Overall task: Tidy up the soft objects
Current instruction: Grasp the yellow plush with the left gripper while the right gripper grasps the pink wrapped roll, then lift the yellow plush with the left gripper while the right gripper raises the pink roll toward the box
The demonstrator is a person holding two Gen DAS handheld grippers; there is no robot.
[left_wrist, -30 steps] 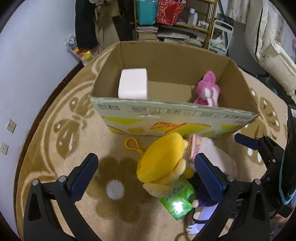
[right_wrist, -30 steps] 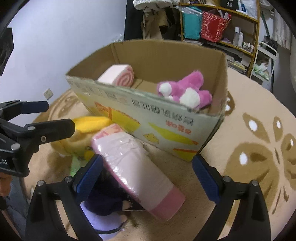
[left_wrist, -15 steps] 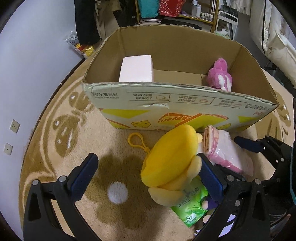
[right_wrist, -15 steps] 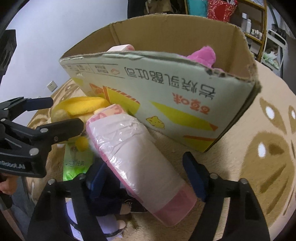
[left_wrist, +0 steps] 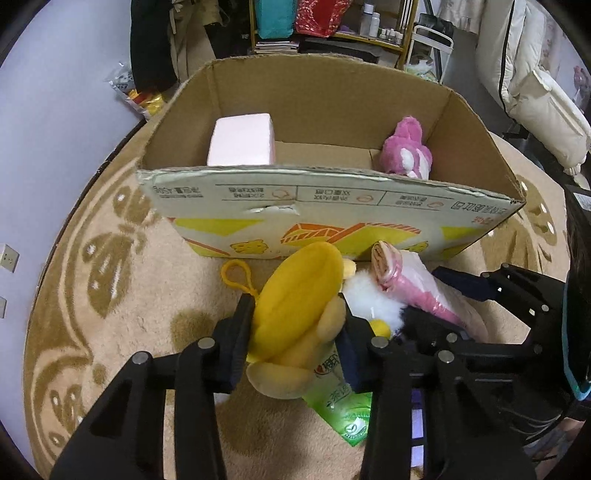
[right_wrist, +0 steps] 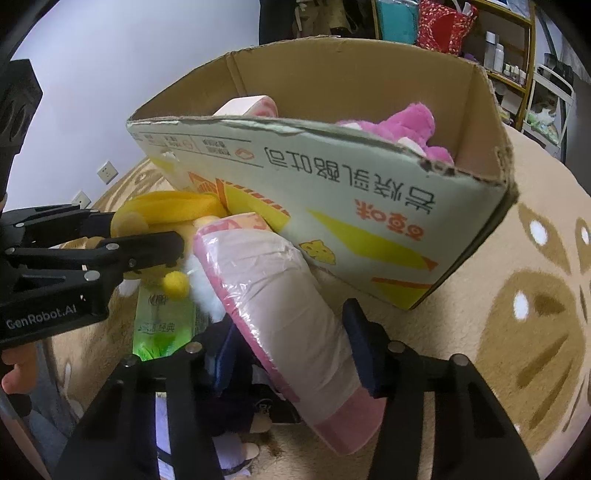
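A yellow plush toy (left_wrist: 299, 295) lies on the rug in front of an open cardboard box (left_wrist: 332, 199). My left gripper (left_wrist: 295, 314) is closing, and its pads press on the toy's two sides. A pink roll cushion (right_wrist: 280, 295) in clear wrap leans against the box (right_wrist: 332, 192). My right gripper (right_wrist: 290, 332) is closing around it, both pads against its sides. Inside the box are a pink plush (left_wrist: 406, 151) and another pale roll cushion (left_wrist: 240, 140). The yellow toy (right_wrist: 166, 210) also shows in the right wrist view.
A green packet (left_wrist: 343, 410) and a dark purple plush (right_wrist: 236, 406) lie under the two held things. The round beige rug (left_wrist: 110, 295) runs to a wall at left. Shelves (left_wrist: 332, 22) and white bedding (left_wrist: 535, 92) stand beyond the box.
Both grippers went from wide open to closed in on their things: the left on the yellow plush, the right on the pink roll. Both views now sit slightly nearer the box.
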